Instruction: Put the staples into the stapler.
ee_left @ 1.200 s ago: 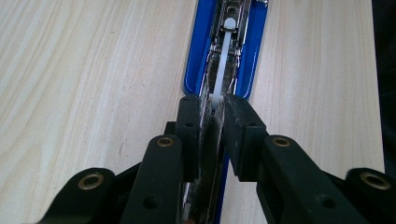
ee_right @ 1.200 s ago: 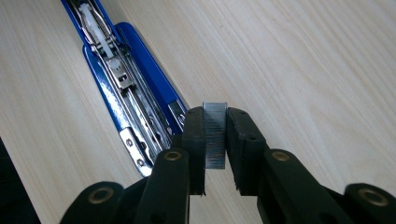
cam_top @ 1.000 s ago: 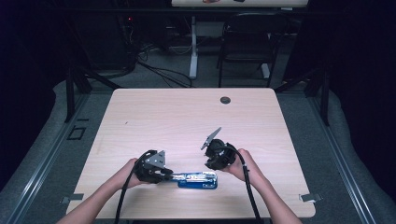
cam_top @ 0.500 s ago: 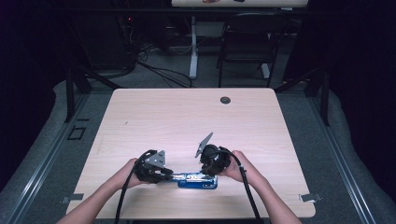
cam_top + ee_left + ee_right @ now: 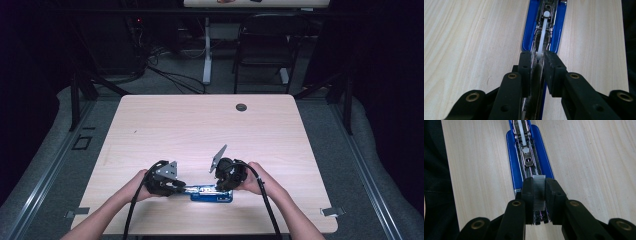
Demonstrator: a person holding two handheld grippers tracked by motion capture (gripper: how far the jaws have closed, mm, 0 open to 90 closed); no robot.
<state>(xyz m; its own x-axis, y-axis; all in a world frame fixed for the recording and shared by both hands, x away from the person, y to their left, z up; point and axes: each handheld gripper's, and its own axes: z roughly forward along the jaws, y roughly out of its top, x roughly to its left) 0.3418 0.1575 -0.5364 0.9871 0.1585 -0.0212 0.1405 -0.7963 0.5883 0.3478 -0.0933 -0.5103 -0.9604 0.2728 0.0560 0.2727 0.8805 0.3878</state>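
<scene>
The blue stapler (image 5: pixel 212 192) is the landmark here. It lies flat on the wooden table (image 5: pixel 200 130), close to the near edge, with its long side along that edge. It is opened, so the metal magazine channel with its white plastic pusher rod (image 5: pixel 543 32) is seen from above.

At the left end of the stapler is the left gripper (image 5: pixel 167 182), held in the person's left hand (image 5: pixel 140 185). In the left gripper view, the left gripper (image 5: pixel 537 66) has its two black jaws nearly together, with only a narrow gap, and they press from both sides on the metal inner part of the stapler. The blue base shows at each side of the metal part and beyond the jaws.

At the right end of the stapler is the right gripper (image 5: pixel 225 182), held in the right hand (image 5: pixel 257 177), with its grey three-cornered plate rising above it. In the right gripper view, the right gripper (image 5: pixel 539 192) also has its jaws close together, and between the pads sits a silver strip of staples (image 5: pixel 539 192), clamped from both sides. This strip is directly over the near end of the stapler's open channel; whether it already touches the channel I cannot tell.

Beyond the stapler, the table is bare wood up to a small dark round cable hole (image 5: pixel 241 107) near the far edge. Further behind the table, a dark chair (image 5: pixel 265 55) stands on the floor, and cables (image 5: pixel 170 75) lie on the grey floor to the left of it.
</scene>
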